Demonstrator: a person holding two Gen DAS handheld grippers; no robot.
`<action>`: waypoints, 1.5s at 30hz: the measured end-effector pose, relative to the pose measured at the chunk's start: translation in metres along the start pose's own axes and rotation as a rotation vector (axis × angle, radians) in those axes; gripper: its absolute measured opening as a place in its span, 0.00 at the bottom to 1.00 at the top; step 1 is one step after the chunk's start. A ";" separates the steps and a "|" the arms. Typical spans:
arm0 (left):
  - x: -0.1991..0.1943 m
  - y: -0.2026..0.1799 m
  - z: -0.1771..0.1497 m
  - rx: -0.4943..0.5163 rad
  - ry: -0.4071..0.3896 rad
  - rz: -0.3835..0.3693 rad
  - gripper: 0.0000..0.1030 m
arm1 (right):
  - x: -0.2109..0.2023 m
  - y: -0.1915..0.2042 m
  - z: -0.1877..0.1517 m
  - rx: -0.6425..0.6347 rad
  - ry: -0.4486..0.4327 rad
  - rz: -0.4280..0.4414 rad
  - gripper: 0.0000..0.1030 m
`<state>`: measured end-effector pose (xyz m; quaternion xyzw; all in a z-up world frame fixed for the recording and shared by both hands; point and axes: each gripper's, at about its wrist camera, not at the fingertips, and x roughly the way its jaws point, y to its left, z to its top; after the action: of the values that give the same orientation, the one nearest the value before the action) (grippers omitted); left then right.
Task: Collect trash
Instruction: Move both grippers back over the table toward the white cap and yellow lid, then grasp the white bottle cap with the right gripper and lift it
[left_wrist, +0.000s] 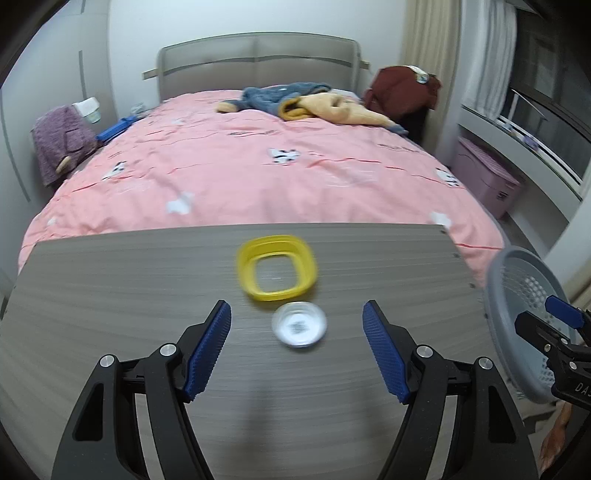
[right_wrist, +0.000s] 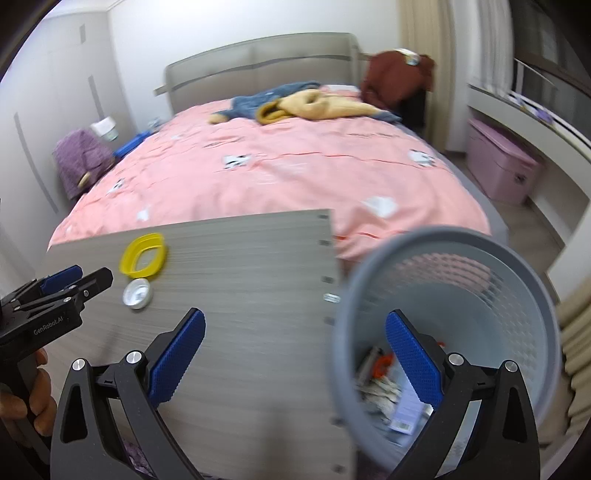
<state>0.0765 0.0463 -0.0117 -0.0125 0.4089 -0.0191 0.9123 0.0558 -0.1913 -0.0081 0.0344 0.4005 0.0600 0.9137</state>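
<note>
On the grey board lie a yellow square ring and small clear lid; both tongs released.

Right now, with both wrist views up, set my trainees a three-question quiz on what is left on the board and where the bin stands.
1. True or false: the yellow ring lies inside the bin.
2. Which item lies nearer the left gripper: A) the ring, B) the clear cup?
3. Fill in: the right gripper is ____ and holds nothing.

Key
1. False: it lies on the board, and the bin stands off the board's right edge.
2. B
3. open
</note>
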 end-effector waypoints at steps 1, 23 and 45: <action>0.000 0.014 -0.002 -0.020 -0.001 0.021 0.69 | 0.003 0.008 0.001 -0.016 0.003 0.008 0.93; -0.007 0.143 -0.033 -0.221 -0.009 0.161 0.69 | 0.087 0.158 0.005 -0.267 0.115 0.112 0.87; -0.005 0.153 -0.039 -0.250 -0.003 0.144 0.69 | 0.113 0.184 0.005 -0.319 0.168 0.098 0.50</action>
<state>0.0473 0.1988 -0.0396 -0.0966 0.4067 0.0976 0.9032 0.1205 0.0060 -0.0664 -0.0966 0.4585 0.1697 0.8670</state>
